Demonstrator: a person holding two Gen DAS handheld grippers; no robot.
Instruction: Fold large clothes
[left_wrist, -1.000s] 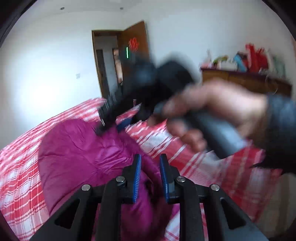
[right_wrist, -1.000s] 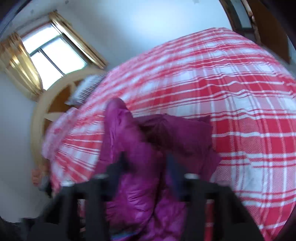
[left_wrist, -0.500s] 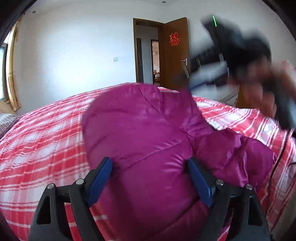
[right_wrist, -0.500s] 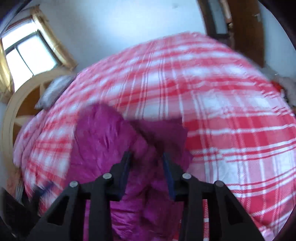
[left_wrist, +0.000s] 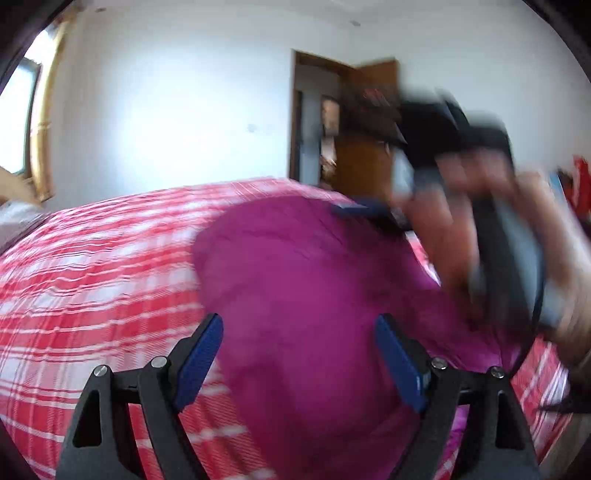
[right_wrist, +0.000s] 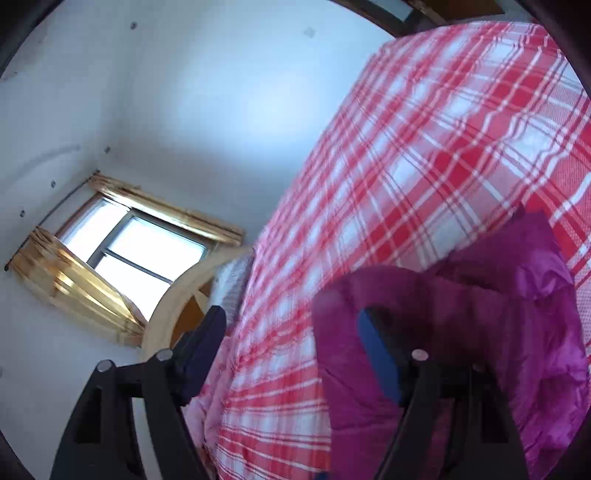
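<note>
A magenta puffer jacket (left_wrist: 314, 280) lies bunched on the red plaid bed (left_wrist: 92, 266). My left gripper (left_wrist: 299, 358) hovers just short of it, open, with nothing pressed between its blue pads (left_wrist: 199, 354). In the right wrist view the picture is rolled and the jacket (right_wrist: 498, 317) bulges up around the right-hand finger (right_wrist: 380, 358). My right gripper (right_wrist: 291, 343) has its jaws opening, and a fold of the jacket lies against that finger without being pinched. A blurred hand (left_wrist: 480, 236) carries that gripper above the jacket's far right side.
An open brown door (left_wrist: 369, 162) stands behind the bed. A window with yellow curtains (right_wrist: 125, 251), a pale wooden headboard (right_wrist: 173, 299) and a pillow (right_wrist: 232, 280) are at the bed's head. Plaid cover (right_wrist: 424, 147) stretches beyond the jacket.
My left gripper went from nearly shut to wide open and swung along the jacket. My right gripper's jaws spread apart and its view rolled over. The jacket settled into a rounder heap.
</note>
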